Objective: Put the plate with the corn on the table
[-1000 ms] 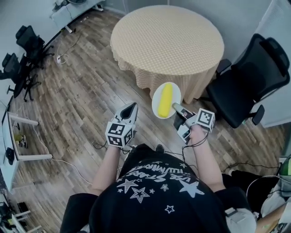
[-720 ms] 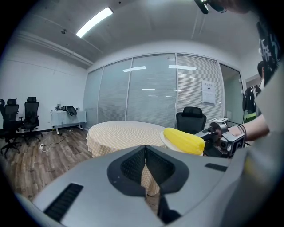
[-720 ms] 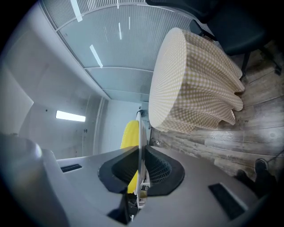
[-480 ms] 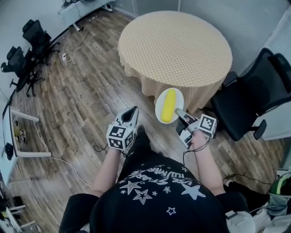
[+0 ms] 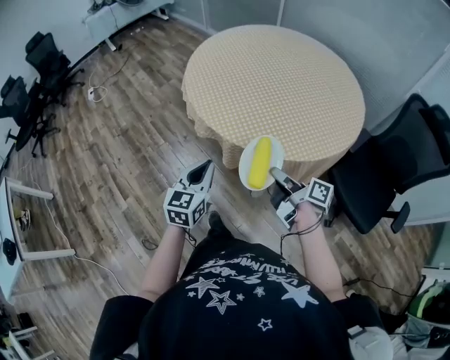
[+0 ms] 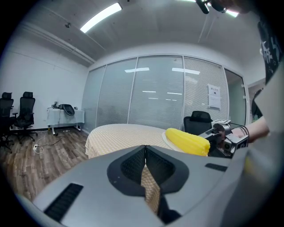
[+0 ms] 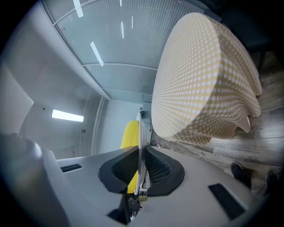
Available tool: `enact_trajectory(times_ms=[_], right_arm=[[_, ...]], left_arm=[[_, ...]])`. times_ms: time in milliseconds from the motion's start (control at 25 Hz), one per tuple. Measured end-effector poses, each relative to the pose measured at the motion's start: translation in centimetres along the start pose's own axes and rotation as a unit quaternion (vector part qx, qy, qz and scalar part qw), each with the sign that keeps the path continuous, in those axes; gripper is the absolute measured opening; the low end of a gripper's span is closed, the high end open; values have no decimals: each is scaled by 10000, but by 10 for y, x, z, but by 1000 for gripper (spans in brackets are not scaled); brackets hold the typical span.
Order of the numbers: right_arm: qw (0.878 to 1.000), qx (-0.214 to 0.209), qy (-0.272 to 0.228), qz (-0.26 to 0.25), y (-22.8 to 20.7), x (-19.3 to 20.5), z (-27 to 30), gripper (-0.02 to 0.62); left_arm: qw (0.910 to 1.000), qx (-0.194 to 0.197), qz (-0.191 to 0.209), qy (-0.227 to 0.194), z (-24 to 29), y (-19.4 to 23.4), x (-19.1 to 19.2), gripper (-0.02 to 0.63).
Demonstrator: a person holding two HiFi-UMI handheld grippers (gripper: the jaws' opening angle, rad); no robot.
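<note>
A white plate (image 5: 249, 169) with a yellow corn cob (image 5: 260, 162) on it hangs in the air just short of the round table (image 5: 281, 77) with the checked yellow cloth. My right gripper (image 5: 275, 176) is shut on the plate's near rim; in the right gripper view the plate (image 7: 140, 146) stands edge-on between the jaws with the corn (image 7: 128, 135) behind it. My left gripper (image 5: 202, 171) is shut and empty, to the left of the plate. The left gripper view shows the corn (image 6: 187, 141) and the table (image 6: 120, 135) ahead.
A black office chair (image 5: 401, 162) stands right of the table. More black chairs (image 5: 35, 77) and a white desk (image 5: 126, 10) line the far left. A white table (image 5: 21, 225) sits at the left edge. Cables (image 5: 151, 242) lie on the wooden floor.
The person has stepped toward the table. Both grippers and the plate with the corn have come closer to its near edge.
</note>
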State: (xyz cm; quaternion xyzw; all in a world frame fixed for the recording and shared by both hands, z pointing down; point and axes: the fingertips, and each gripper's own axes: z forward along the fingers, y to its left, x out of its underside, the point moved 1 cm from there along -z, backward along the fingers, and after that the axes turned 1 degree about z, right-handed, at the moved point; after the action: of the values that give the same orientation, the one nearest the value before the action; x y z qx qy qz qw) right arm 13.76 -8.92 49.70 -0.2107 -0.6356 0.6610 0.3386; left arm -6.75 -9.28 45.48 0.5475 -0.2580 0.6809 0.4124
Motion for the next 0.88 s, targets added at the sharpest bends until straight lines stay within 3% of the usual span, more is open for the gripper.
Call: enact_trajectory(times_ms=[400,880], right_arm=[[9998,68,-167,47,17,-26,97,41],[9991,21,-396,143,10,-49,175,41]], left_arm=[[10000,49,-75,23,42,93,-23,8],[9995,274,-76,119,81,161,-27,8]])
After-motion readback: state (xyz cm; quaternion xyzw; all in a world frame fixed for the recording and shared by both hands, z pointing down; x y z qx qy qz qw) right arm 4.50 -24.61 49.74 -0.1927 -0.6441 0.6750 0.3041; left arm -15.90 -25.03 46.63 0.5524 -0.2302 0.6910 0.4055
